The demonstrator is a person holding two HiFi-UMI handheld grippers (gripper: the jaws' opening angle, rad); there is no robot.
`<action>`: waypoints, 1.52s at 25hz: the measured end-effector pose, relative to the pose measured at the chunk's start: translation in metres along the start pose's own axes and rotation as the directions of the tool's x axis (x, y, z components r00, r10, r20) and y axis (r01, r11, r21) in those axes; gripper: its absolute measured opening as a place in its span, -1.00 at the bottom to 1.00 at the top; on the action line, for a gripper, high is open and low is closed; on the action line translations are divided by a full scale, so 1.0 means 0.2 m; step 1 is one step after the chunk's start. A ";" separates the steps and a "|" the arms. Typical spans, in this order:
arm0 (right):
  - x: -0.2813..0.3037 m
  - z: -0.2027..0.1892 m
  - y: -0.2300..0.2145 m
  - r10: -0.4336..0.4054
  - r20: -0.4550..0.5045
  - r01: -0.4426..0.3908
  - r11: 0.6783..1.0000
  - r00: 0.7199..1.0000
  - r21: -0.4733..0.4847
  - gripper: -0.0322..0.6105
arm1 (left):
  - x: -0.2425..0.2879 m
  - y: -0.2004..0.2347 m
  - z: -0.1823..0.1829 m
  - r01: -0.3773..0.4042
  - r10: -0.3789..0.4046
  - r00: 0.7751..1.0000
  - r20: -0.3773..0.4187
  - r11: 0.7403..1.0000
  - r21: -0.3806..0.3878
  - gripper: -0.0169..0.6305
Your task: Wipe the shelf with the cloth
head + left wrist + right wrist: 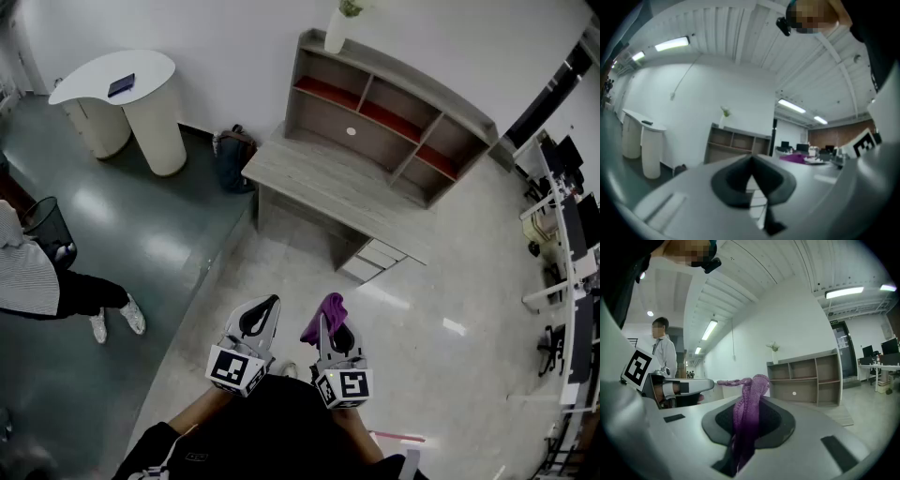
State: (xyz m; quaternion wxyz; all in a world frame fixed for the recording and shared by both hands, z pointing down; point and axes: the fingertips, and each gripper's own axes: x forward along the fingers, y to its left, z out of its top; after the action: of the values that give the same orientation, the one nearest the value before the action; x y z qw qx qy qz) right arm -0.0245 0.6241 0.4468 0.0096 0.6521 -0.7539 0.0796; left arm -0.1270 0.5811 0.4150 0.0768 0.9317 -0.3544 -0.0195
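Against the white wall at the top of the head view stands the grey wooden shelf unit, well apart from both grippers, on a matching grey desk. Its upper compartments have red floors and look bare. The wide lower compartment holds only a small white round thing at its back panel. On the shelf's top left corner sits a white vase with a green sprig. A black wire waste bin stands on the dark floor at the left; its contents cannot be made out.

The purple knitted cloth is bunched into a soft rope and pinched between the closed jaws of the right gripper. Its free end stands up above the tips and flops to one side. The left gripper has its jaws closed together with nothing between them.
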 end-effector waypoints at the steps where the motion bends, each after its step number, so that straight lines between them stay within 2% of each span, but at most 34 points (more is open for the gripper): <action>1: 0.00 0.00 0.00 0.000 -0.001 0.000 1.000 1.000 -0.001 -0.75 | 0.00 0.01 -0.02 -0.001 0.001 1.000 -0.003 1.000 -0.002 -0.93; 7: 0.02 0.00 0.04 -0.001 -0.004 0.001 1.000 1.000 -0.011 -0.75 | -0.02 0.05 -0.02 -0.001 0.001 1.000 0.003 1.000 -0.009 -0.93; 13: 0.05 0.01 0.08 -0.007 0.009 0.007 0.999 1.000 0.031 -0.75 | -0.05 0.10 -0.02 0.003 -0.003 1.000 0.003 1.000 -0.020 -0.93; 17: 0.09 0.00 0.14 -0.005 0.005 0.005 1.000 1.000 0.027 -0.75 | -0.09 0.17 -0.03 0.008 -0.009 1.000 -0.002 1.000 -0.030 -0.93; 29: 0.32 -0.08 0.37 -0.044 -0.019 0.044 0.999 0.999 0.005 -0.75 | -0.21 0.54 -0.13 0.022 -0.025 0.999 -0.042 0.998 -0.056 -0.93; 33: 0.39 -0.10 0.37 -0.056 -0.037 0.056 0.998 0.998 0.011 -0.75 | -0.18 0.62 -0.17 0.019 -0.025 0.998 -0.056 0.996 -0.089 -0.93; 38: 0.58 -0.07 0.31 -0.054 -0.029 0.054 0.999 0.998 -0.001 -0.75 | -0.05 0.74 -0.16 0.015 -0.020 0.998 -0.060 0.996 -0.088 -0.93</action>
State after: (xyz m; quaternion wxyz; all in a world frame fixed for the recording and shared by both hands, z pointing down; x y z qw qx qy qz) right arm -0.1038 0.5216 0.4680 0.0227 0.6710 -0.7358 0.0886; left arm -0.2277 0.4830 0.4694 0.1283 0.9307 -0.3424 -0.0072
